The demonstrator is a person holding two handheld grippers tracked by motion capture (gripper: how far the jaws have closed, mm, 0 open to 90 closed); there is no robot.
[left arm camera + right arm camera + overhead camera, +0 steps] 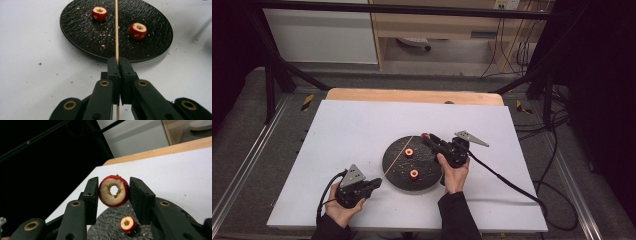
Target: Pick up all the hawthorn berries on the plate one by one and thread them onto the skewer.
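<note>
A black round plate (398,170) lies mid-table with two cored red fruit pieces (409,153) (414,174) on it. My left gripper (377,183) sits at the plate's near-left edge, shut on a thin wooden skewer (397,158) that slants up across the plate. In the left gripper view the skewer (116,30) runs between the two pieces (99,13) (137,31). My right gripper (427,137) hovers over the plate's far right rim, shut on a third cored red fruit piece (114,190). That piece's hole faces the camera, and its edge lies close to the skewer's far tip.
The plate rests on a white board (352,130) over a wooden table (412,95). Crumbs are scattered on the plate (82,32) and the board. Black cables trail from both grippers, the right one off toward the floor. Dark frame posts stand at both back corners.
</note>
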